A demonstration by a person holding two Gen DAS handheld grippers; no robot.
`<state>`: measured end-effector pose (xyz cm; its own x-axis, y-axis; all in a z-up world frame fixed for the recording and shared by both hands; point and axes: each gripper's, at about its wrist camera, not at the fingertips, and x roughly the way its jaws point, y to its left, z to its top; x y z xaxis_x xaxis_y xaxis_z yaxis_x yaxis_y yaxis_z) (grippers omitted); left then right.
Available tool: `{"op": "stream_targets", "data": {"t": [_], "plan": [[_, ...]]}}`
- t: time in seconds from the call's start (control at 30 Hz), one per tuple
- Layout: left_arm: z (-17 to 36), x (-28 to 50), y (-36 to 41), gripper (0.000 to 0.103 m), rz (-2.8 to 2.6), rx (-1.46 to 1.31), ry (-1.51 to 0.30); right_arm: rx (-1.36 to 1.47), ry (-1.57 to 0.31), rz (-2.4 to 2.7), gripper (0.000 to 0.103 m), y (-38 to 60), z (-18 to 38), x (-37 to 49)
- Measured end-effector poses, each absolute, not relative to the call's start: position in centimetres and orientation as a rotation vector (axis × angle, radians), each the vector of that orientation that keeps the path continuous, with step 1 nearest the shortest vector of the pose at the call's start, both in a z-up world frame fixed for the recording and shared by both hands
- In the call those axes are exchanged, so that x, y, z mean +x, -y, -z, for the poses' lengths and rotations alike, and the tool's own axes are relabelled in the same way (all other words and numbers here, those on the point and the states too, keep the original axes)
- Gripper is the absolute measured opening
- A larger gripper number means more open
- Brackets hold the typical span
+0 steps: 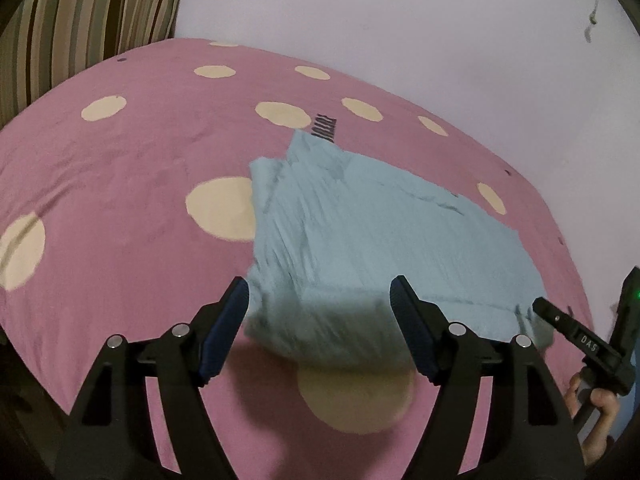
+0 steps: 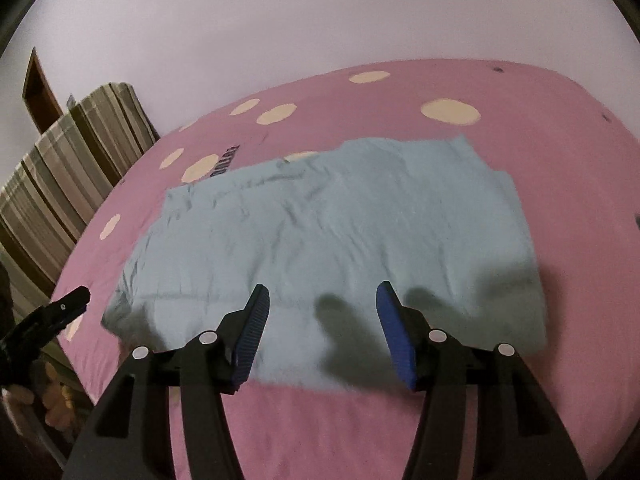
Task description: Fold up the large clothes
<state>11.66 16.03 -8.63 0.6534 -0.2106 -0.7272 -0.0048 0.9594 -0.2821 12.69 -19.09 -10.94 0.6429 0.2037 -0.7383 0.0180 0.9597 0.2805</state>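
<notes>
A light blue garment lies on a pink bed sheet with cream dots. It is partly folded into a rough rectangle, with a loose flap blurred at its near left edge. My left gripper is open and empty, its jaws wide apart just above that near edge. In the right wrist view the garment spreads flat across the sheet. My right gripper is open and empty above the garment's near edge. The right gripper also shows at the right rim of the left wrist view.
A striped cushion or headboard stands at the far left end of the bed, also in the right wrist view. A pale wall runs behind the bed. A small printed label lies on the sheet beyond the garment.
</notes>
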Motion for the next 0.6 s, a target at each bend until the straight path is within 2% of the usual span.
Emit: {"op": "stream_targets", "data": {"t": [0.23, 0.6], "plan": [[9.0, 16.2, -17.3, 0.073, 0.072, -0.259, -0.88, 0.192, -0.872, -0.092, 0.056, 15.9, 10.9, 18.0], [11.1, 19.7, -17.2, 0.073, 0.064, -0.224, -0.93, 0.107, -0.915, -0.053, 0.055, 13.0, 13.6, 21.5]]}}
